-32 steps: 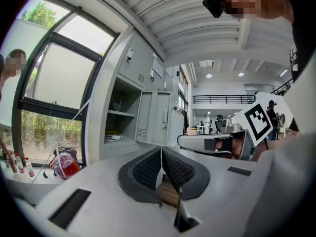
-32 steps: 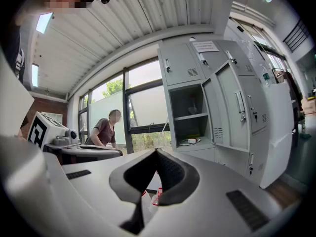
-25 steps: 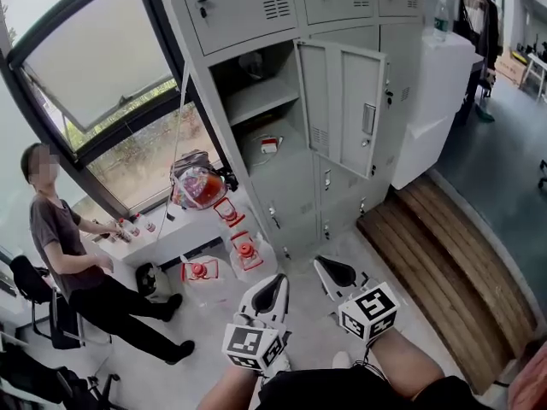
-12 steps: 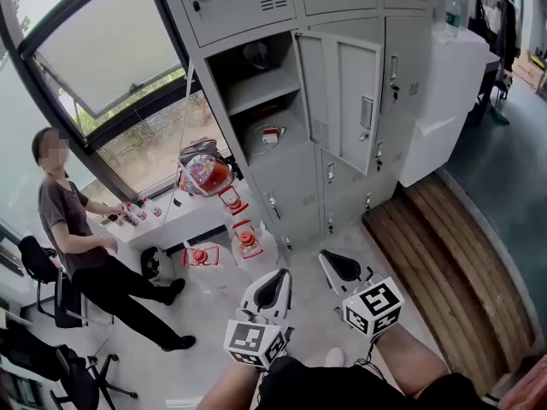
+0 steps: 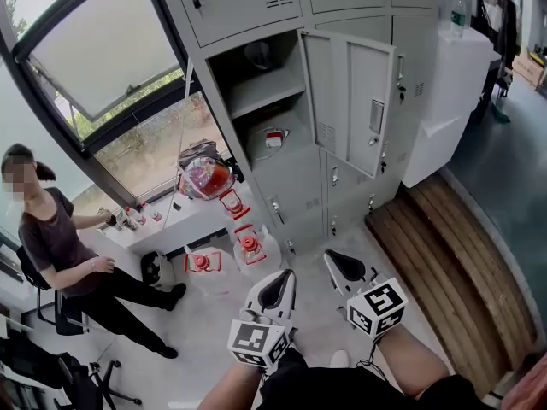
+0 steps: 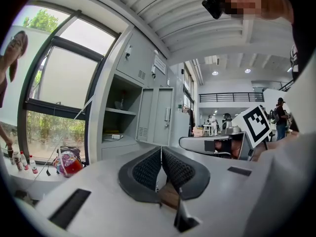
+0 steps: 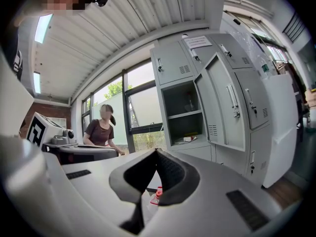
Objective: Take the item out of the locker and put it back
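The grey locker (image 5: 256,75) has one compartment open, its door (image 5: 359,101) swung out to the right. A small white and red item (image 5: 273,139) lies on that compartment's floor; it also shows as the item (image 6: 112,137) in the left gripper view and the item (image 7: 187,139) in the right gripper view. A shelf (image 5: 261,96) sits above it. My left gripper (image 5: 278,284) and right gripper (image 5: 340,265) are low in the head view, side by side, well short of the locker. Both point towards it with the pads closed together and nothing between them.
A person (image 5: 60,246) sits at the left by a low white ledge (image 5: 171,229) with small bottles. A colourful bag (image 5: 205,178) and red-capped jugs (image 5: 248,244) stand below the window. A wooden platform (image 5: 444,246) and a white cabinet (image 5: 444,84) lie to the right.
Both grippers have edged a little towards the locker, which now sits slightly further right in the head view. The person at the left has shifted further left and lower.
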### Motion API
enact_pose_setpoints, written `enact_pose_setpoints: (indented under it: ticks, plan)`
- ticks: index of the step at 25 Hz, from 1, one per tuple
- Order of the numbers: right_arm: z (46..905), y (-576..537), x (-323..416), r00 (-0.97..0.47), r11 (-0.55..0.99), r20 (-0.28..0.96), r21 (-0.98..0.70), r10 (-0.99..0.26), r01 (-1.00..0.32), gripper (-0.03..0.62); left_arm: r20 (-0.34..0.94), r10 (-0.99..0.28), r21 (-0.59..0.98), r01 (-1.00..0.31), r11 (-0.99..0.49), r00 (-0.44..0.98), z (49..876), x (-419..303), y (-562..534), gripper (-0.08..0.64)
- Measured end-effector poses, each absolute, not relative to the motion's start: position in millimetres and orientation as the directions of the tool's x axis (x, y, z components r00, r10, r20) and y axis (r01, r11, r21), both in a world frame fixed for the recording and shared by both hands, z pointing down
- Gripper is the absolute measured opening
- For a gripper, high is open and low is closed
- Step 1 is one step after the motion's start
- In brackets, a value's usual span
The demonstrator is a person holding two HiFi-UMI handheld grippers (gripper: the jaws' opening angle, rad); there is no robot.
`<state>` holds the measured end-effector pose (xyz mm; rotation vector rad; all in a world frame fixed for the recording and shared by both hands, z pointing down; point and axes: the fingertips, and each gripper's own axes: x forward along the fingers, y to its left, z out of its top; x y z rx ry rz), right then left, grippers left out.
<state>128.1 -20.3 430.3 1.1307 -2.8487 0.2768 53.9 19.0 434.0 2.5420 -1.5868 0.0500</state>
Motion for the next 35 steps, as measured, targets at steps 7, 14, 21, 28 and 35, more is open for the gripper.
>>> enact_pose_setpoints:
  ticks: [7,14,21,28,35]
  plan:
    - [429,-59,91,-0.691,0.679,0.139,-0.129,-0.709,-0.723,0.052,0.085,-0.877,0.128,-0.878,-0.462,0.474,432,11,-23,0.020]
    - [430,-103,46,-0.662,0.653,0.154,-0.111,-0.734,-0.750,0.051,0.073,-0.859,0.140,-0.858,-0.494,0.506,431,-34,-64,0.020]
    - [421,-140,6,-0.628,0.624,0.150,-0.078,-0.763,-0.777,0.051,0.060,-0.829,0.127,-0.828,-0.547,0.557,427,-66,-91,0.020]
    - [412,-168,-25,-0.587,0.587,0.140,-0.045,-0.798,-0.808,0.051,0.057,-0.787,0.111,-0.788,-0.606,0.614,426,-87,-107,0.021]
    - [407,-195,-36,-0.538,0.538,0.135,-0.036,-0.832,-0.842,0.052,0.041,-0.766,0.094,-0.765,-0.637,0.642,420,-98,-113,0.020]
